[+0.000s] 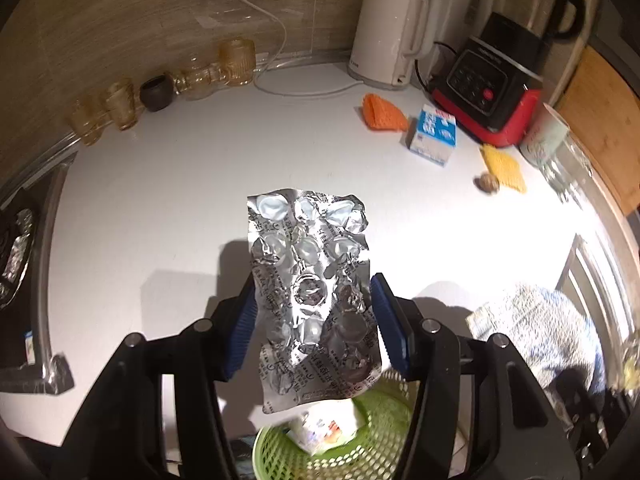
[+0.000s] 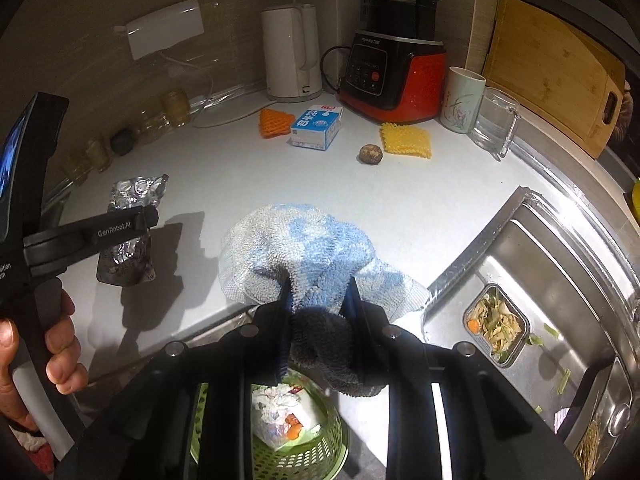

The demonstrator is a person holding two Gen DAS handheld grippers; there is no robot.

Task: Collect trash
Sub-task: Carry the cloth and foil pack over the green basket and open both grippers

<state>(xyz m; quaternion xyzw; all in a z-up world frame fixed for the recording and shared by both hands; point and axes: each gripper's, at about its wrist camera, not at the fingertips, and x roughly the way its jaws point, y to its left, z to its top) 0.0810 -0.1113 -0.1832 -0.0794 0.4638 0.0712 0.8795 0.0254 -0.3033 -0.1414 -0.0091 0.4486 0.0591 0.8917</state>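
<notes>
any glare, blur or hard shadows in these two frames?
Left wrist: countertop blown out at right; blue cloth smeared by motion blur; blister pack sharp, throwing a hard shadow. Right wrist: glare on the sink rim; dark shadows left of the cloth; fisheye bends the counter edges.

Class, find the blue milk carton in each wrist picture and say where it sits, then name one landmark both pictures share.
Left wrist view: the milk carton lies at upper right on the counter, between the orange sponge and the blender.
Right wrist view: the milk carton lies at upper centre, right of the orange sponge.
Shared landmark: the white kettle by the wall.
</notes>
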